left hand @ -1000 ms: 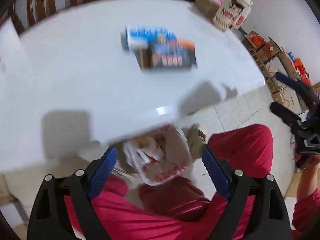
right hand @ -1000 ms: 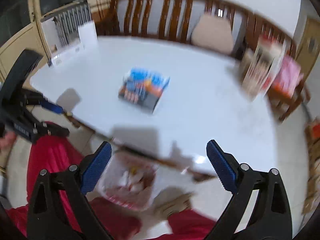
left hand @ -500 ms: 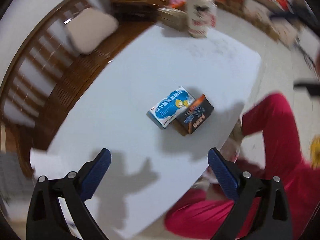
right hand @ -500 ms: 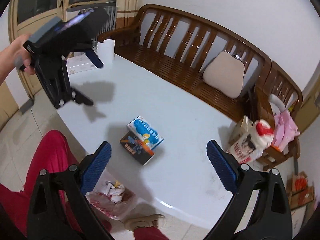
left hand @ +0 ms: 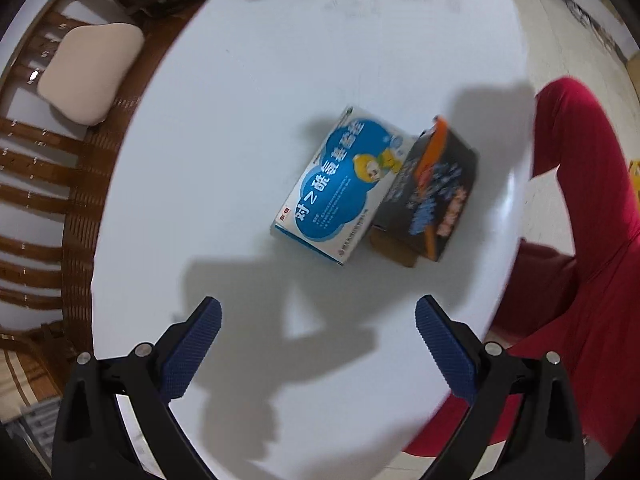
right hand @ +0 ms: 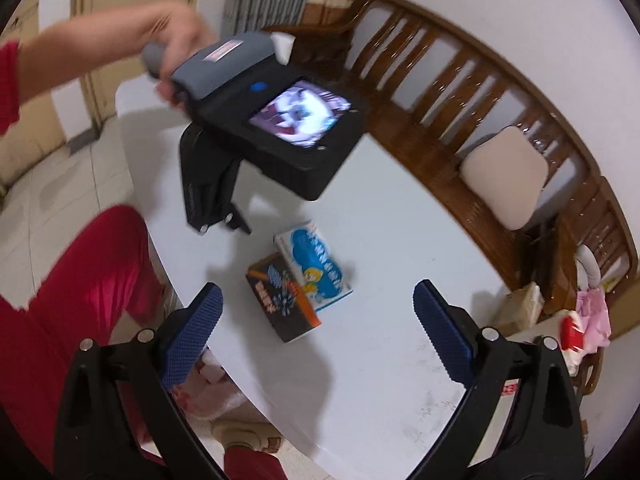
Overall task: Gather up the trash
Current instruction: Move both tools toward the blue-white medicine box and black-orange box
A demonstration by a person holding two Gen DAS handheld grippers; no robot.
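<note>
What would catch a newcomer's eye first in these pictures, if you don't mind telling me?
Most likely the two cartons side by side and touching on the white table: a blue-and-white medicine box and a dark box with an orange stripe. Next, the left gripper above the table, held in a hand and pointing down, with the red trouser leg at the table's edge. Both grippers are empty, jaws wide.

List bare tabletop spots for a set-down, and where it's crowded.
Free: the white table between the blue box and the bench side, plus the near stretch under the left gripper. Crowded: centre-right, where the blue box touches the black box near the table edge.
</note>
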